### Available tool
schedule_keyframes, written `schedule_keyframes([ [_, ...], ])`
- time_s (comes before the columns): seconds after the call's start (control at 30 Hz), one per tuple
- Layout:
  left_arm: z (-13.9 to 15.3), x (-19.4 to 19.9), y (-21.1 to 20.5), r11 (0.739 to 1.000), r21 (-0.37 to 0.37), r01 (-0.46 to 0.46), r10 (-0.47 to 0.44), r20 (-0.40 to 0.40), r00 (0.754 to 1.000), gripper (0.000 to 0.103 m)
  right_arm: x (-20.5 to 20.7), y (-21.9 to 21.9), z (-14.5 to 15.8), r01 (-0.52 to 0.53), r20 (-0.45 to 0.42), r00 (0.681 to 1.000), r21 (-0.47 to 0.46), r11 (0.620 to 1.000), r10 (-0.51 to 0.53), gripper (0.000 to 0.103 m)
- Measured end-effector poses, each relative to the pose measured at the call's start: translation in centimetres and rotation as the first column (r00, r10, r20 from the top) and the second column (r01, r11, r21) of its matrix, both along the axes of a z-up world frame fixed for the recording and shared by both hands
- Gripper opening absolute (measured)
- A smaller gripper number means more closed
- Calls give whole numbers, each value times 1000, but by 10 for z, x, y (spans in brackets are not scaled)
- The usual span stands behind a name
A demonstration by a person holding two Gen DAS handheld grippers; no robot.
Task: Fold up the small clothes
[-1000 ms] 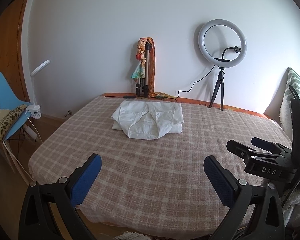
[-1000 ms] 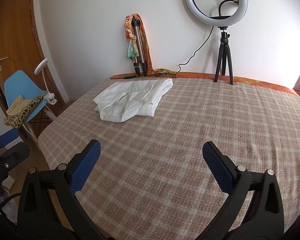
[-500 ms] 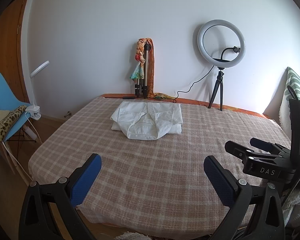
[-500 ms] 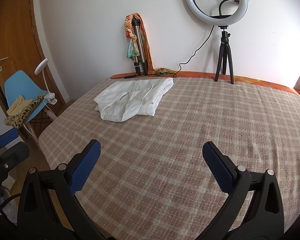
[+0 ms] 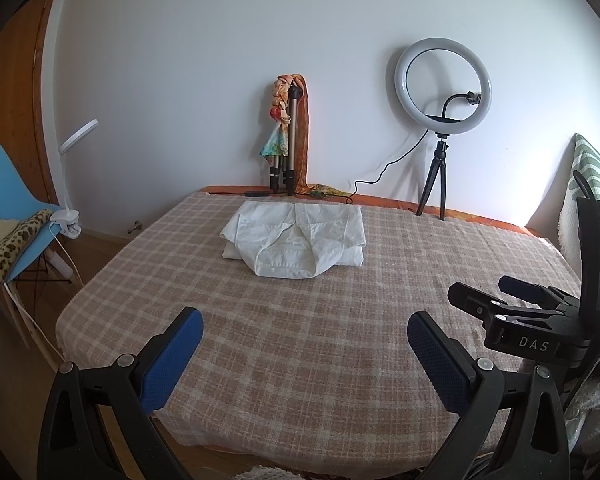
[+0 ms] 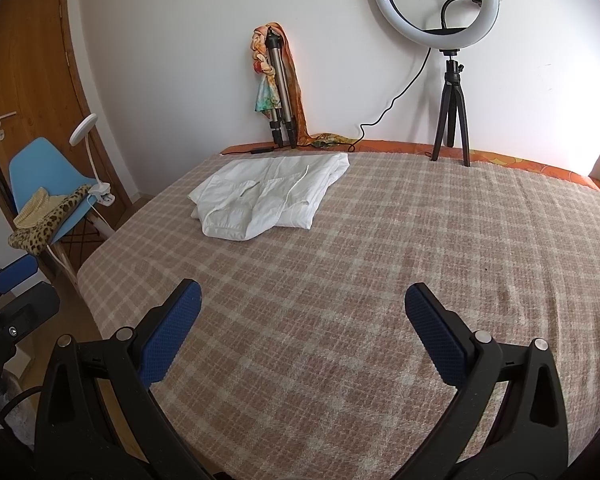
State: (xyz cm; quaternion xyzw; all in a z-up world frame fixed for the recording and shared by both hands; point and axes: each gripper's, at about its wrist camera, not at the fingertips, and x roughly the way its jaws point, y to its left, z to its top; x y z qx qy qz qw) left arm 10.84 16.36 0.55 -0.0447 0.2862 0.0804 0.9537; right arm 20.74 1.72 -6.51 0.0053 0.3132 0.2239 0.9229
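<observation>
A white garment [image 5: 296,240] lies folded on the far part of the plaid bed cover [image 5: 300,340], near the wall; it also shows in the right wrist view [image 6: 268,196]. My left gripper [image 5: 305,340] is open and empty, over the near edge of the bed, far from the garment. My right gripper [image 6: 303,320] is open and empty, over the near middle of the bed cover [image 6: 380,280]. The right gripper also shows at the right in the left wrist view [image 5: 516,304]. The left gripper's blue fingertip shows at the left edge of the right wrist view [image 6: 14,274].
A ring light on a tripod [image 5: 442,120] and a folded tripod with a scarf [image 5: 286,136] stand at the wall behind the bed. A blue chair with leopard cloth and a clip lamp [image 5: 8,216] stands left. A patterned pillow [image 5: 588,200] lies right. A wooden door [image 6: 24,80] is at left.
Both grippers have stayed almost still; the left wrist view has shifted only slightly. The garment has not moved.
</observation>
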Motion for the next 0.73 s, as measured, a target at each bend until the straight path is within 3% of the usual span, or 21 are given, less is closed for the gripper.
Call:
schedule_keyframes([
  [0.73, -13, 10, 17, 999, -33, -16, 15, -18, 1000, 102, 6, 11, -13, -38, -42, 998, -29, 999, 37, 103],
])
